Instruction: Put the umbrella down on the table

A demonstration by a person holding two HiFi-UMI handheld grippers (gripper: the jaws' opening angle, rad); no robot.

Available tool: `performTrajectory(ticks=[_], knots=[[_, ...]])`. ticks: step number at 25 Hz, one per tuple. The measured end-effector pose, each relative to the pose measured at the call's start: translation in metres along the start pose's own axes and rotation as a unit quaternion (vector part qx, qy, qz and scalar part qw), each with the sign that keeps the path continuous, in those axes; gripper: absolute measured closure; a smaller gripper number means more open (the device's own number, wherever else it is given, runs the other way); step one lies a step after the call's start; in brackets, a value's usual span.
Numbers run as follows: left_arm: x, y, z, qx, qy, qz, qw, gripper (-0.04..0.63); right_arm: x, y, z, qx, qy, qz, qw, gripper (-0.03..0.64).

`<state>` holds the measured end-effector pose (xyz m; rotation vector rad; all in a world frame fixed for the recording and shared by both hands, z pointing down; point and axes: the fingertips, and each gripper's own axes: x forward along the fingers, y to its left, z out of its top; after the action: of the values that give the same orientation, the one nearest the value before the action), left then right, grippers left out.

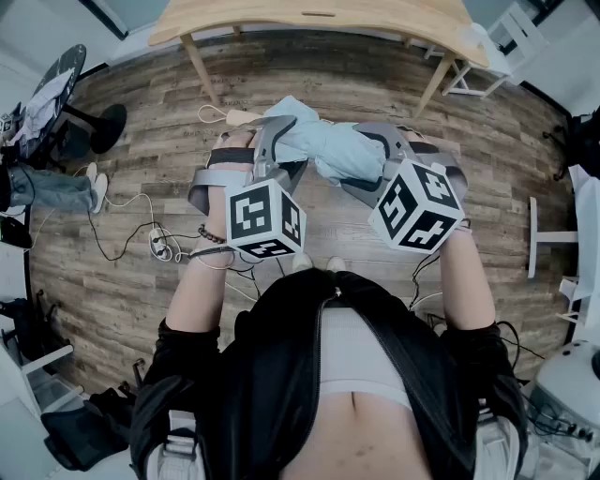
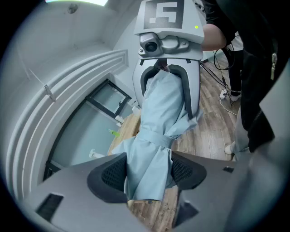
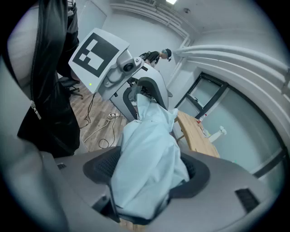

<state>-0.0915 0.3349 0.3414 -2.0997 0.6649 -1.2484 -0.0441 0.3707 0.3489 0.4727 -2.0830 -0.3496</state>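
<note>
A folded light-blue umbrella (image 1: 328, 148) hangs level over the wood floor, held between my two grippers, which face each other. Its pale wooden handle (image 1: 236, 117) sticks out to the left. My left gripper (image 1: 281, 152) is shut on the strapped end of the umbrella (image 2: 156, 118), both pads (image 2: 113, 174) pressing into the fabric. My right gripper (image 1: 375, 165) is shut on the other end of the umbrella (image 3: 147, 154), with cloth bulging over its pads (image 3: 102, 167). Each gripper view shows the opposite gripper, the right gripper (image 2: 167, 68) and the left gripper (image 3: 140, 93). The wooden table (image 1: 319, 14) stands ahead of me.
Cables and a power strip (image 1: 157, 242) lie on the floor at left. A seated person's legs (image 1: 47, 187) and a chair base (image 1: 98, 127) are at far left. White furniture (image 1: 506, 37) stands beside the table, and a white stand (image 1: 544, 234) is at right.
</note>
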Motion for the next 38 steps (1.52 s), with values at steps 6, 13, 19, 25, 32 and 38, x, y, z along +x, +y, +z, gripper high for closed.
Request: performTrajectory(ticks=[6,13,19,25,32,38], knots=[[-0.009,-0.002,-0.006,-0.002,0.0,0.0,1.0,0.314,0.0,0.006,0.009,-0.002,0.0,0.003,1.0,0.267],[-0.018,-0.004,-0.012,0.0,-0.004,0.002,1.0,0.314,0.0,0.012,0.018,-0.005,0.002,0.0,1.0,0.265],[-0.02,-0.002,-0.008,0.004,-0.009,0.005,0.9999,0.314,-0.005,0.012,0.019,0.0,0.005,-0.004,1.0,0.264],[-0.024,0.004,-0.02,0.011,-0.013,0.01,0.9998,0.314,0.003,0.011,0.03,0.0,0.005,-0.014,1.0,0.264],[-0.017,0.006,-0.025,0.023,-0.02,0.013,0.9995,0.314,0.012,0.007,0.03,0.005,0.004,-0.029,1.0,0.264],[-0.001,0.014,-0.028,0.02,-0.025,0.006,0.9995,0.314,0.02,-0.006,0.024,0.009,0.009,-0.024,1.0,0.264]])
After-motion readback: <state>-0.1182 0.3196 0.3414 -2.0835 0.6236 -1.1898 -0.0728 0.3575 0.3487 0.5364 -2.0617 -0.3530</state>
